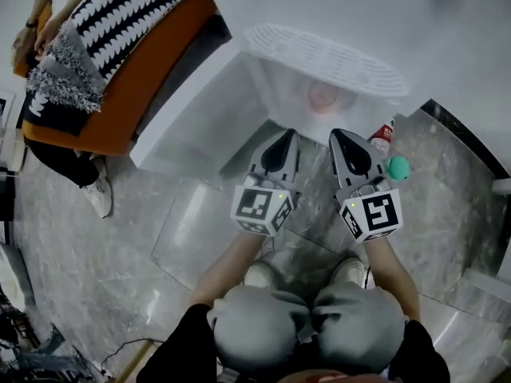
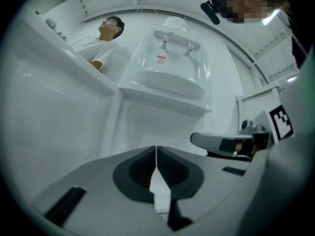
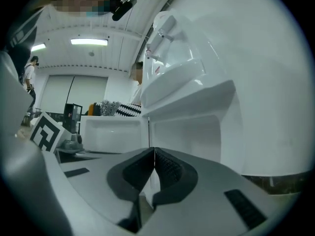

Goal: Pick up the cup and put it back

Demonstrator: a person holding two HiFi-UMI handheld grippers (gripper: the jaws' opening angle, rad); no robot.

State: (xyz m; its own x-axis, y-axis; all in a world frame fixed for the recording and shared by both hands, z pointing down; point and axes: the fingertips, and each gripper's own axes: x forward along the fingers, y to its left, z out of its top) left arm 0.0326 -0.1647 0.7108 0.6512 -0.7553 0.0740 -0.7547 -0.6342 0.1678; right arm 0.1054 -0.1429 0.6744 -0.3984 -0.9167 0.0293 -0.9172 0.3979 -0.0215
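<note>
A person crouching on a grey marble floor [image 1: 96, 270] holds two grippers level and side by side before a white water dispenser [image 1: 200, 118]. The left gripper [image 1: 284, 138] has its jaws pressed together with nothing between them, as its own view shows. The right gripper [image 1: 342, 138] is likewise closed and empty, its ribbed pads meeting in a thin line. Both point into the dispenser's recess under a perforated white top [image 1: 327, 58]. There, a pale orange round shape is probably the cup [image 1: 323, 96], though haze blurs it. It stands inside the recess, ahead of both grippers and apart from them. A small bottle with a red cap [image 1: 384, 134] stands just right of the right gripper. At upper left, a black-and-white patterned throw [image 1: 120, 14] lies over an orange sofa [image 1: 152, 62].
</note>
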